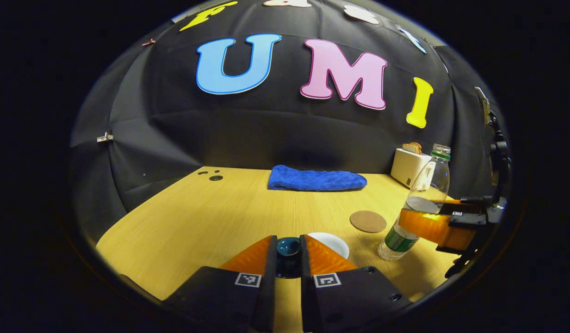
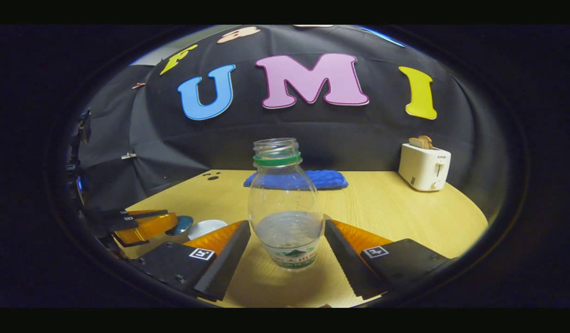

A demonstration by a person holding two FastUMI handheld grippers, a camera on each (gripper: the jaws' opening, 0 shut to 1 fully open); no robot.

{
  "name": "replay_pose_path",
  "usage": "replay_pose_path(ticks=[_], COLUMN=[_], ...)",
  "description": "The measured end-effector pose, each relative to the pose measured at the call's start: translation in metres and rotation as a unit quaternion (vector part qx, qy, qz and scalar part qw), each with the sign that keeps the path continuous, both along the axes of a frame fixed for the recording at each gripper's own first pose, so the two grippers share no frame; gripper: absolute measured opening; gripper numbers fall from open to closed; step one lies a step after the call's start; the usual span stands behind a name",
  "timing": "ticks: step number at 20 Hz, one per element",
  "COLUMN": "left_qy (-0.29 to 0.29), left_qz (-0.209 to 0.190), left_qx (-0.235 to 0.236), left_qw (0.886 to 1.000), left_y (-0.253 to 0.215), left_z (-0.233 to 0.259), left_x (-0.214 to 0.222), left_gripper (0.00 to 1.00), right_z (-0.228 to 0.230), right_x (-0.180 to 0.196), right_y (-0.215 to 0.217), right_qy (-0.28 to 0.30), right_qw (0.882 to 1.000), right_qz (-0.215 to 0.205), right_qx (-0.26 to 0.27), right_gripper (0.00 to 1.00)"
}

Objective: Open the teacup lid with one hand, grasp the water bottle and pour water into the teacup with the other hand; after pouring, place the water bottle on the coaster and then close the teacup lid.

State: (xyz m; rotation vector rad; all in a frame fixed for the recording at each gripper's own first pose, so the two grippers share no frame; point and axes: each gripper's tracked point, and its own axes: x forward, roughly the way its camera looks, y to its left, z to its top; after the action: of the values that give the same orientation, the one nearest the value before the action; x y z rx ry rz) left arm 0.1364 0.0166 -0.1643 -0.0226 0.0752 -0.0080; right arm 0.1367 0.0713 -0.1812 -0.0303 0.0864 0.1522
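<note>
My left gripper (image 1: 288,240) is shut on the dark teal teacup lid (image 1: 288,247), held just left of the open white teacup (image 1: 332,242). The clear, uncapped water bottle (image 2: 285,208), partly filled, stands upright between the fingers of my right gripper (image 2: 287,224), which press on both its sides. In the left gripper view the bottle (image 1: 419,199) is at the right with the right gripper (image 1: 417,215) around its lower half. The round brown coaster (image 1: 368,221) lies flat between teacup and bottle. In the right gripper view the left gripper (image 2: 171,222) holds the lid (image 2: 183,225) beside the teacup (image 2: 206,227).
A folded blue towel (image 1: 317,179) lies at the back of the wooden table (image 1: 183,222). A white toaster (image 2: 424,166) with bread stands at the back right. Small dark holes (image 1: 215,177) mark the table's far left. A black stand (image 1: 498,157) rises at the right edge.
</note>
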Motion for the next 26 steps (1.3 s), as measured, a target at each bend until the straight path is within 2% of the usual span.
replay_pose_path(ticks=[4,5,7,11,17,19,20,21,23,26], left_qy=[0.000,0.001,0.003,0.010,0.009,0.007,0.004,0.003,-0.001,-0.005], left_qz=[-0.005,-0.007,-0.010,-0.016,-0.015,-0.011,-0.009,-0.006,0.000,0.013], left_qx=[0.003,0.003,0.004,0.007,0.006,0.006,0.006,0.004,-0.002,-0.013], left_qw=[1.000,1.000,1.000,1.000,1.000,1.000,1.000,1.000,1.000,1.000], left_y=[0.001,0.000,0.000,0.002,0.014,0.020,0.024,0.027,0.036,0.050], left_z=[0.000,0.001,-0.001,-0.005,-0.002,0.000,0.002,0.003,0.006,0.008], left_x=[0.000,0.000,0.000,0.000,-0.004,-0.006,-0.007,-0.009,-0.013,-0.019], left_gripper=[0.23,0.27,0.27,0.27,0.27,0.27,0.23,0.27,0.27,0.27], right_z=[0.004,0.003,0.004,0.004,0.009,0.021,0.028,0.033,0.042,0.038], right_x=[0.005,0.006,0.009,0.011,0.010,0.010,0.011,0.014,0.020,0.031], right_y=[0.000,0.002,0.002,0.004,0.006,0.004,0.002,-0.002,-0.006,-0.007], right_qy=[-0.009,-0.011,-0.016,-0.021,-0.009,-0.023,-0.033,-0.041,-0.059,-0.064], right_qw=[1.000,1.000,1.000,0.999,0.999,0.997,0.994,0.988,0.973,0.945], right_qz=[-0.009,-0.008,-0.013,-0.019,-0.017,-0.019,-0.022,-0.026,-0.029,-0.022], right_qx=[0.005,0.003,-0.006,-0.016,-0.039,-0.076,-0.106,-0.146,-0.219,-0.320], right_gripper=[0.98,0.89,0.82,0.81,0.74,0.74,0.74,0.74,0.74,0.74])
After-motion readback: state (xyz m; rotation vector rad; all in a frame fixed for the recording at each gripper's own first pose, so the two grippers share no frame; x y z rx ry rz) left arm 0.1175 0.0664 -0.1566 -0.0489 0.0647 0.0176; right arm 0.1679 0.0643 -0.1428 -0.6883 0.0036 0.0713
